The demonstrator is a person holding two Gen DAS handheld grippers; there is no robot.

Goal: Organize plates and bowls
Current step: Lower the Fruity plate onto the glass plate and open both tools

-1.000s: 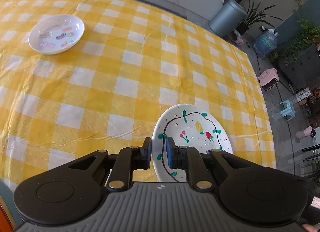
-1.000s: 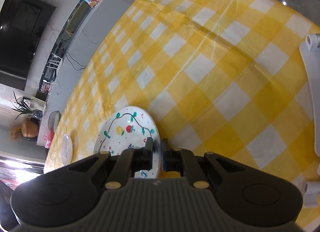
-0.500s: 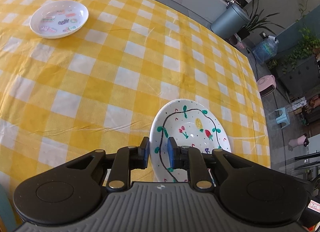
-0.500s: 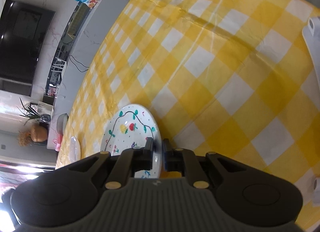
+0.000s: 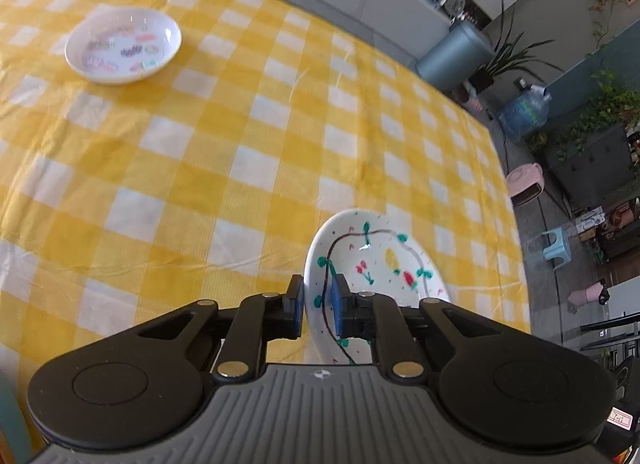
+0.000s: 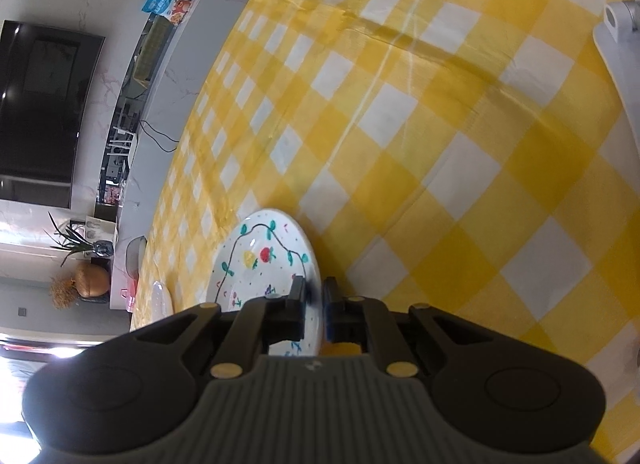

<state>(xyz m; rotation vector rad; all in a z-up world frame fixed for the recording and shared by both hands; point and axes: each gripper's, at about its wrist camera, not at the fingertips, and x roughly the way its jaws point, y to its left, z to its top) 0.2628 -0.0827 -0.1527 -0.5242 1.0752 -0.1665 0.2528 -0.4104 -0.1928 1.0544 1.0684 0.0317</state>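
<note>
A white plate painted with a vine, a yellow fruit and red berries lies low over the yellow checked tablecloth. My left gripper has its jaws closing on the plate's left rim, and the pads touch it. In the right wrist view the same plate has its opposite rim pinched in my right gripper, which is shut on it. Whether the plate rests on the cloth I cannot tell. A white shallow bowl with coloured stickers sits far off at the table's back left.
A white plastic piece lies on the cloth at the right edge of the right wrist view. Beyond the table's far edge stand a grey bin, plants and a pink heater. A television hangs on the wall.
Both wrists have rolled a little, so the table sits differently in each view. The painted plate stays between both pairs of jaws.
</note>
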